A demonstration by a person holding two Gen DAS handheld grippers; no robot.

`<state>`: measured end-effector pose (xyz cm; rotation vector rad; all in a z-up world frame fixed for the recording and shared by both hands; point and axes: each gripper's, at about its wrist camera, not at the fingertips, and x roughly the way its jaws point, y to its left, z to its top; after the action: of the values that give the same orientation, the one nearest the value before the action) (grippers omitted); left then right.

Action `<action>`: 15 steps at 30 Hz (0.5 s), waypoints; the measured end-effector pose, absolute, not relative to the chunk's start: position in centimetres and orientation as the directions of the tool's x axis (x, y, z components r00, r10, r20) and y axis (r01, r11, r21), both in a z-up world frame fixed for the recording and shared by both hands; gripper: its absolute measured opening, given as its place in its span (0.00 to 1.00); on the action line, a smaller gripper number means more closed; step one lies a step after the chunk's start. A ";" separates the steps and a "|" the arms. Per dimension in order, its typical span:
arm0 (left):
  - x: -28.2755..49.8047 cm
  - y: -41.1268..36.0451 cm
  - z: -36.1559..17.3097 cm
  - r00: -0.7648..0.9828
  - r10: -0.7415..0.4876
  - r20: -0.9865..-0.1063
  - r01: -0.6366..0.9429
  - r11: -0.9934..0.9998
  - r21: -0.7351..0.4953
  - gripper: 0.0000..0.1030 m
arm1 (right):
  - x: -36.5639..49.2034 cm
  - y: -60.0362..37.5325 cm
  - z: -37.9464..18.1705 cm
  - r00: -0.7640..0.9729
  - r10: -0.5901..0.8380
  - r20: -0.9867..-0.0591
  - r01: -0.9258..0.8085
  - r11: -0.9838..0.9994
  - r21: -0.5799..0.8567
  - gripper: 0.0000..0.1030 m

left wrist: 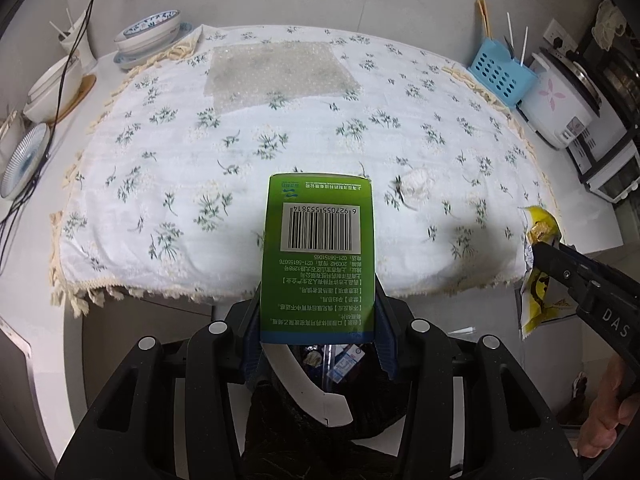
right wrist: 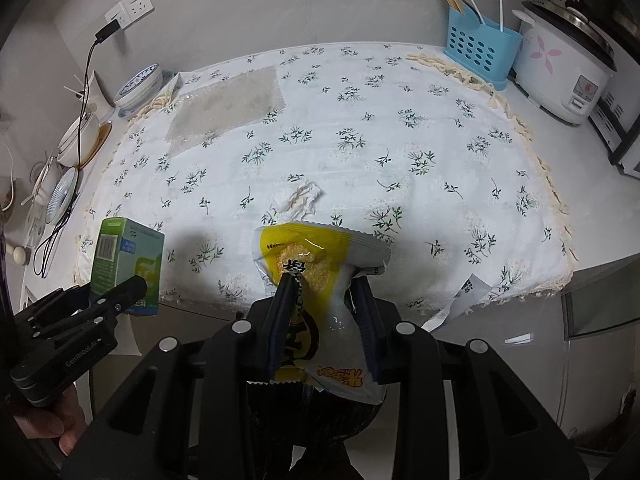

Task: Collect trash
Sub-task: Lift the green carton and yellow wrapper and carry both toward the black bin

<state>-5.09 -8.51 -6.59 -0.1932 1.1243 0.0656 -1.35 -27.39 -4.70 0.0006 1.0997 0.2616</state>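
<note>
Left gripper (left wrist: 318,316) clamps a green cardboard box (left wrist: 318,256); right gripper (right wrist: 324,312) pinches a yellow-white plastic snack wrapper (right wrist: 316,276). Both held past the floral-cloth tabletop (right wrist: 360,152) edge, over a black trash bag (left wrist: 360,412).

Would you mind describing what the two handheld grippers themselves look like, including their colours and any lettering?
Both are matte black plastic tools with ribbed linkage arms and round silver pivot pins. The left gripper has dark blue finger pads and white "GenRobot.AI" lettering on its side. The right gripper has the same build, with white letters "DAS" visible on its body. No sleeves are visible.
</note>
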 end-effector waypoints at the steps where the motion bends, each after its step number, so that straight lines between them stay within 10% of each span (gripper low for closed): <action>1: -5.5 -8.7 -6.8 0.431 -0.047 -0.901 -0.146 0.982 -0.121 0.43 | -1.8 -27.4 -4.7 0.426 0.217 -0.878 -0.214 0.967 0.135 0.29; 15: -10.2 -10.3 -10.0 0.386 -0.059 -0.921 -0.115 0.987 -0.112 0.43 | -6.4 -27.9 -7.9 0.371 0.246 -0.896 -0.238 0.957 0.164 0.29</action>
<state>-10.24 -10.29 -9.97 -0.1670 1.1761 0.0355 -6.43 -27.89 -7.85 0.0078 1.1499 0.3099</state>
